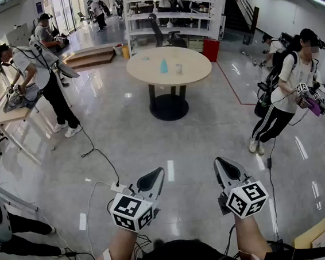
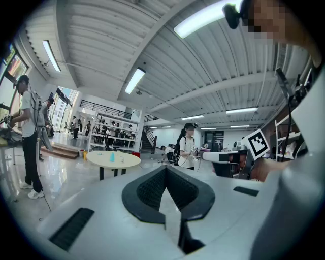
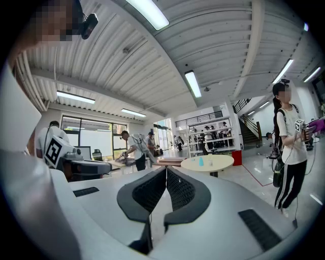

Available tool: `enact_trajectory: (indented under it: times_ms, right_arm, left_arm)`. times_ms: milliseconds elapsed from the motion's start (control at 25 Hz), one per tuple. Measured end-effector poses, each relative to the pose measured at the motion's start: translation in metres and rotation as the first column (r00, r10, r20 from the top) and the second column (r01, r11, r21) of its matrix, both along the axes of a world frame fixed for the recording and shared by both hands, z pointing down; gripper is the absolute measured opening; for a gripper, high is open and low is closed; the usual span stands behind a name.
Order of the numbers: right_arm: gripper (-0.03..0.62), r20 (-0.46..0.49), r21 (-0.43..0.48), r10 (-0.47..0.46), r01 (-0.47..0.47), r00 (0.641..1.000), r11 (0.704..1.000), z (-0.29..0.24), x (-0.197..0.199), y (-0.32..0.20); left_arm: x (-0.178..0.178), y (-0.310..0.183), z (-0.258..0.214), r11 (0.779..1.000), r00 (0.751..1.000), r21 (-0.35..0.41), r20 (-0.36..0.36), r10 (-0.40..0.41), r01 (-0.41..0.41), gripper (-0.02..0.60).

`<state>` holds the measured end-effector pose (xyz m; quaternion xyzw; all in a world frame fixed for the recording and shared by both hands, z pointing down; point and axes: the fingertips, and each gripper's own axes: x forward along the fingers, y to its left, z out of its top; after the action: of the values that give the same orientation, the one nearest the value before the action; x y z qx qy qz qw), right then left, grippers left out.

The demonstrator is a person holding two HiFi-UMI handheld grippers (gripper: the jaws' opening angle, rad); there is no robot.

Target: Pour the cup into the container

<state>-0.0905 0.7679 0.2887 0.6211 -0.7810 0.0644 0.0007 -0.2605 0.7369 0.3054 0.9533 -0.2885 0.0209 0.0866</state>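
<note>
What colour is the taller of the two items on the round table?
The taller item is light blue; it shows best in the head view.

Busy hall with a shiny floor (image 1: 123, 136).
A round table (image 1: 145, 73) stands mid-room, shelves (image 1: 167, 13) and a red bin (image 1: 211, 50) behind; one person (image 1: 41, 76) bends over a desk (image 1: 8, 115), another (image 1: 288, 93) stands right.

Two grippers, left gripper (image 1: 154, 176) and right gripper (image 1: 222, 166), are showing in front. One round table (image 1: 193, 68) is carrying two things: one blue bottle (image 1: 164, 66) and one white cup (image 1: 178, 68). Two people, a person in black trousers (image 1: 40, 73) and a person in striped trousers (image 1: 287, 81), are standing nearest.
</note>
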Motion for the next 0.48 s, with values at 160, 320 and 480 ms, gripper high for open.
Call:
enact_trajectory:
  times_ms: [160,320,480]
  right_arm:
    - [0.006,-0.004,0.004,0.013,-0.013,1.000,1.000,0.001,-0.015,-0.009]
    - [0.006,0.000,0.008,0.026,-0.026,1.000,1.000,0.006,-0.026,-0.020]
    - [0.006,0.004,-0.002,0.035,-0.035,0.999,0.999,0.011,-0.024,-0.042]
  left_arm:
    - [-0.015,-0.011,-0.002,1.000,1.000,0.008,-0.009,0.017,-0.016,-0.002]
    - [-0.023,-0.026,0.002,0.999,0.999,0.006,-0.010,0.037,-0.037,-0.002]
    - [-0.021,-0.049,0.009,0.999,0.999,0.000,-0.011,0.045,-0.045,-0.002]
